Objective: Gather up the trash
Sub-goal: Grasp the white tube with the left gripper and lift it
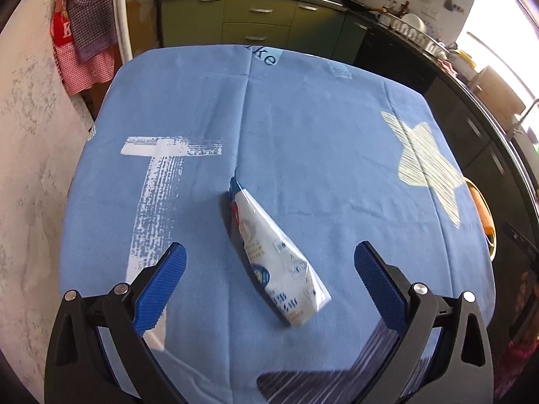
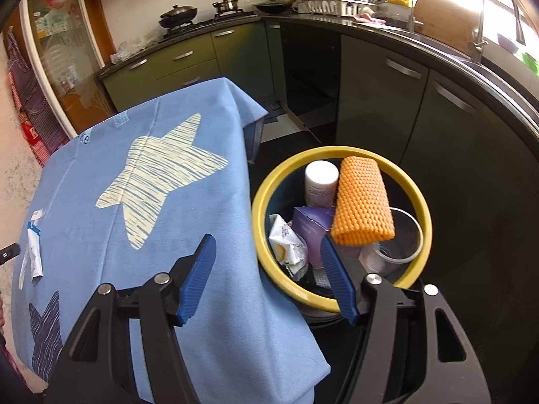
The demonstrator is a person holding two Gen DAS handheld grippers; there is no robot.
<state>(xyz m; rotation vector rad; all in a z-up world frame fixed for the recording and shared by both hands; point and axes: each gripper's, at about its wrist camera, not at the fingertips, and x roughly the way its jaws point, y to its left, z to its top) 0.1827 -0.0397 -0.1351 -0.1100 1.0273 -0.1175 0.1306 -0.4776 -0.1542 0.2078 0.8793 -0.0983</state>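
A white and blue plastic wrapper (image 1: 276,252) lies flat on the blue tablecloth (image 1: 303,134), between and just beyond the fingers of my left gripper (image 1: 269,256), which stands open above it. In the right wrist view the same wrapper (image 2: 33,252) shows small at the far left. My right gripper (image 2: 267,247) is open and empty, over the table's edge and the yellow-rimmed bin (image 2: 421,198). Inside the bin are an orange foam net (image 2: 362,202), a white bottle (image 2: 320,181), a purple box (image 2: 311,225), a crumpled foil wrapper (image 2: 286,242) and a clear plastic cup (image 2: 401,239).
The bin stands on the dark floor just right of the table; its rim (image 1: 485,215) peeks past the cloth's right edge. Green cabinets (image 2: 188,60), a hob with pans (image 2: 178,15) and a sink counter (image 2: 438,43) ring the room. Checked cloths (image 1: 84,27) hang at the left wall.
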